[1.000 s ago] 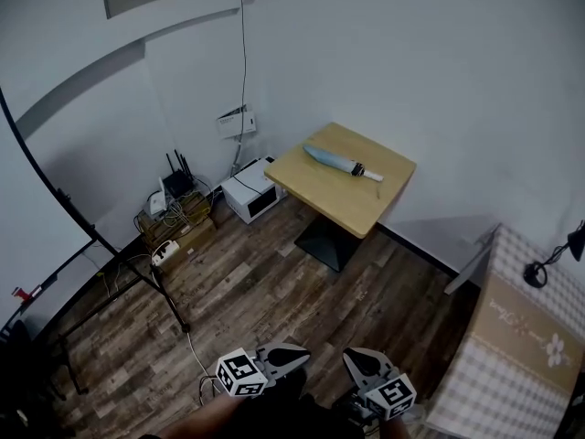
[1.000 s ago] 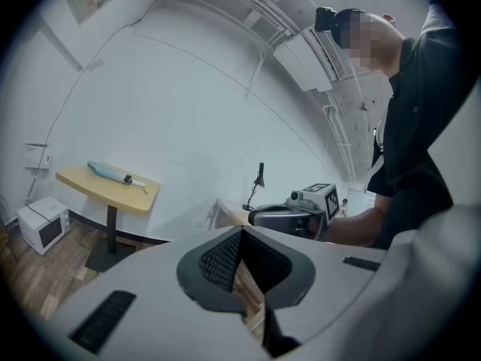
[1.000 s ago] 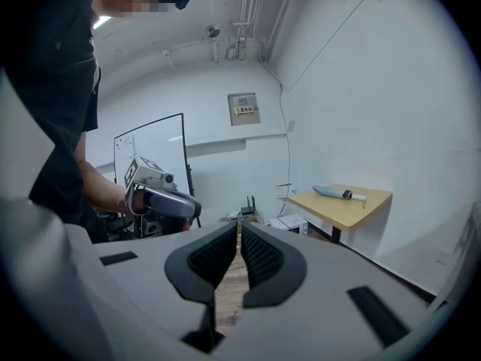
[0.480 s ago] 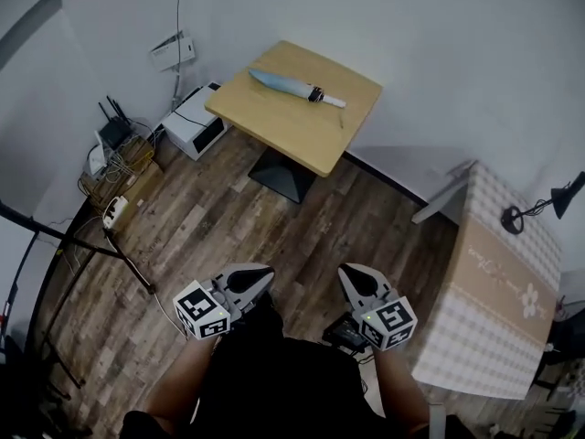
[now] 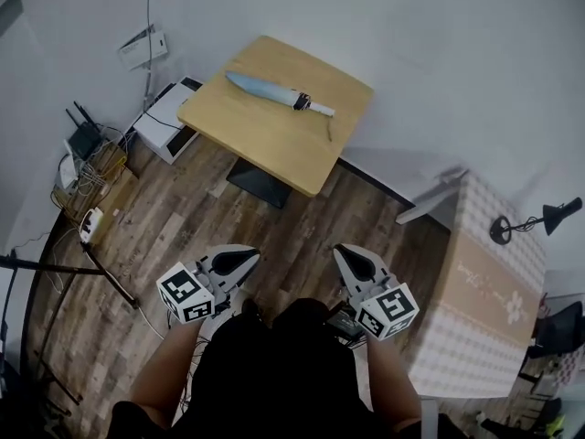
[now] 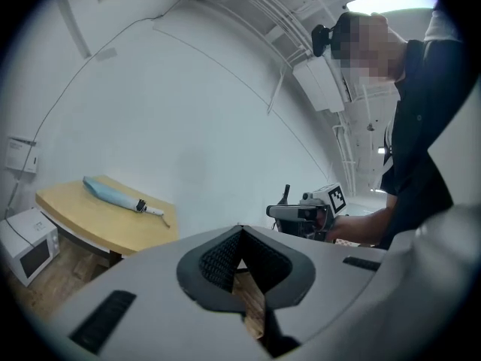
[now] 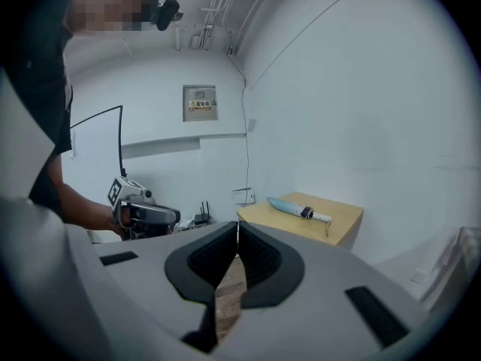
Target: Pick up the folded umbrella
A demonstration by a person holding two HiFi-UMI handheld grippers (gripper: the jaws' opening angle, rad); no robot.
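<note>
lying on the table [image 5: 260, 144], folded umbrella [image 5: 271, 91] — left gripper [image 5: 245, 257] and right gripper [image 5: 345, 252] empty, fingers together.

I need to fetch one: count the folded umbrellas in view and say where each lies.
1. The folded umbrella lies flat on the wooden table by the wall. Others could be hidden beyond the cloth-covered table at the right.

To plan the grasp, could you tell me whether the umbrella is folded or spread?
Folded: the umbrella lies flat as a slim, strapped bundle on the table.
</note>
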